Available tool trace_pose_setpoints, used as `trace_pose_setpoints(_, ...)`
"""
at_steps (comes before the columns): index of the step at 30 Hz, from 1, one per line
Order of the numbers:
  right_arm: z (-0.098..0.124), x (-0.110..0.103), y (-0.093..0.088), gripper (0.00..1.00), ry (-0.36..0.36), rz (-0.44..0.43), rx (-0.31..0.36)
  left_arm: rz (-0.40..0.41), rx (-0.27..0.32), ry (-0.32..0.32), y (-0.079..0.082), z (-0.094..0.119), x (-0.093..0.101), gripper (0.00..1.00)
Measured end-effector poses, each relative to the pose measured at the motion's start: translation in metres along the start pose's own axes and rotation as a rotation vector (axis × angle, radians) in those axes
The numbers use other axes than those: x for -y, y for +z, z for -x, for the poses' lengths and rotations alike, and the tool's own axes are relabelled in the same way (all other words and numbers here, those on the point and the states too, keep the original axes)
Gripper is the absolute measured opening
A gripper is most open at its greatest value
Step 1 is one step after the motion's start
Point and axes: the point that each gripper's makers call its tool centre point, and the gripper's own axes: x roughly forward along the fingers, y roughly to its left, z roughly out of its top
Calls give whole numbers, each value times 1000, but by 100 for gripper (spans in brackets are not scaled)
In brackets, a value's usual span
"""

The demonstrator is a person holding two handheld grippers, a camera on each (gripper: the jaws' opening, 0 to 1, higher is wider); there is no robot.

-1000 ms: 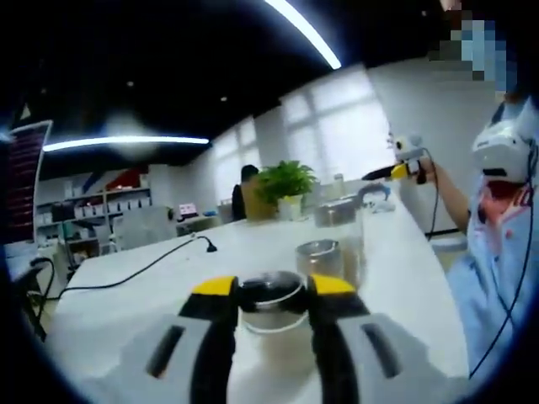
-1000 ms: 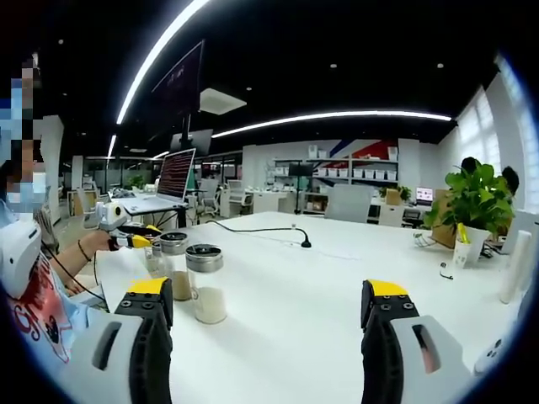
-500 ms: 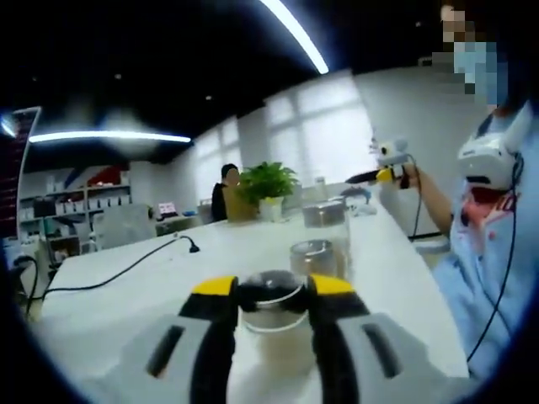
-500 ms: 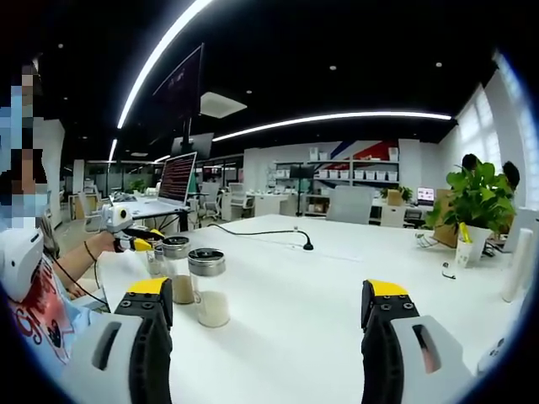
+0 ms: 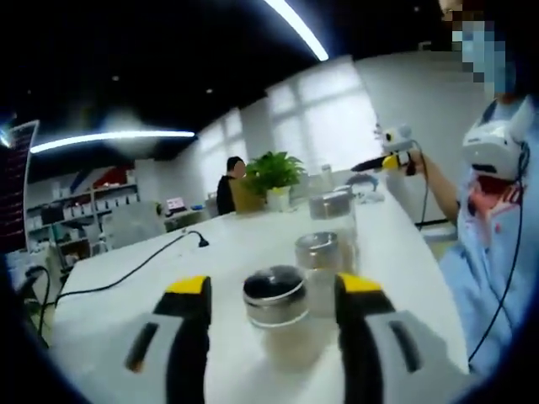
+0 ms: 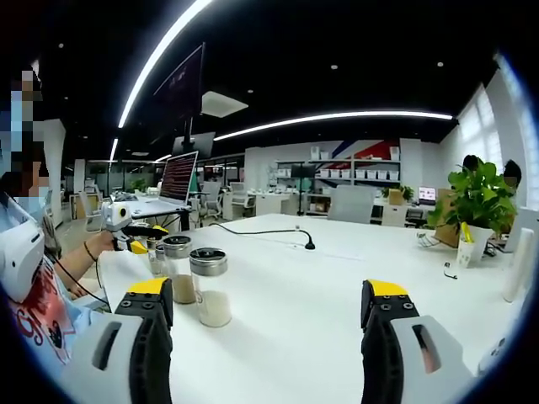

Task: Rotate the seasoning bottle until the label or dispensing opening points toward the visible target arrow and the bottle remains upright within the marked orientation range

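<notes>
In the left gripper view, the left gripper (image 5: 274, 290) was open wide, and its two yellow-tipped jaws stood on either side of a clear glass seasoning bottle with a shiny metal lid (image 5: 276, 313). The jaws did not touch the glass; a gap showed on each side. The bottle stood upright on the white desk (image 5: 152, 286), with a pale powder inside it. Just behind it stood a second glass bottle with a metal lid (image 5: 318, 257), and further back a third, taller one (image 5: 332, 210). A black cable (image 5: 126, 273) ran across the desk to the left. At the far end of the desk was a green plant in a white pot (image 5: 276, 177), and a person in dark clothes (image 5: 227, 187) sat beside it. At the right edge, a person in a light blue shirt (image 5: 484, 269) held the right gripper (image 5: 370, 165) up, well apart from the bottles.

In the right gripper view, the right gripper (image 6: 269, 299) was also open wide, with nothing between its jaws. The three bottles stood together at the left part of the desk (image 6: 303, 286), the seasoning bottle (image 6: 210, 286) nearest. The left gripper (image 6: 145, 244) was just beside them, in the person's hand (image 6: 103, 241). An open laptop (image 6: 164, 187) stood behind, and the plant (image 6: 476, 202) was at the right.

I could not make out any arrow mark or the label on the bottle.
</notes>
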Motion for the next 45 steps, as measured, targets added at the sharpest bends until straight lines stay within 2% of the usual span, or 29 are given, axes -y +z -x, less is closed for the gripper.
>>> trace_pose_setpoints(3,4,4,2,96,-12,9,10,62,79,64,12,7,-4,62)
trace_pose_setpoints(5,6,7,2,96,-26,9,6,66,86,117,14,12,-7,63)
trace_pose_setpoints(10,11,7,8,96,-36,26,8,134,146,151,25,18,4,63)
trace_pose_setpoints(14,13,5,13,96,-37,46,10,139,135,217,27,22,4,63)
trace_pose_setpoints(18,13,5,15,96,-40,50,17,210,143,272,28,26,1,63)
trace_pose_setpoints(21,13,4,14,96,-36,46,13,234,105,335,15,31,-5,63)
trace_pose_setpoints(23,13,4,14,96,-36,44,12,251,100,372,12,34,-6,63)
trace_pose_setpoints(29,14,6,11,96,-41,58,-6,237,95,432,17,33,-3,61)
trace_pose_setpoints(34,17,10,14,96,-55,52,7,138,36,537,15,35,-4,59)
trace_pose_setpoints(42,21,7,25,95,-53,44,55,163,38,580,17,28,-1,58)
trace_pose_setpoints(45,20,8,24,95,-53,35,55,174,55,648,15,29,-8,57)
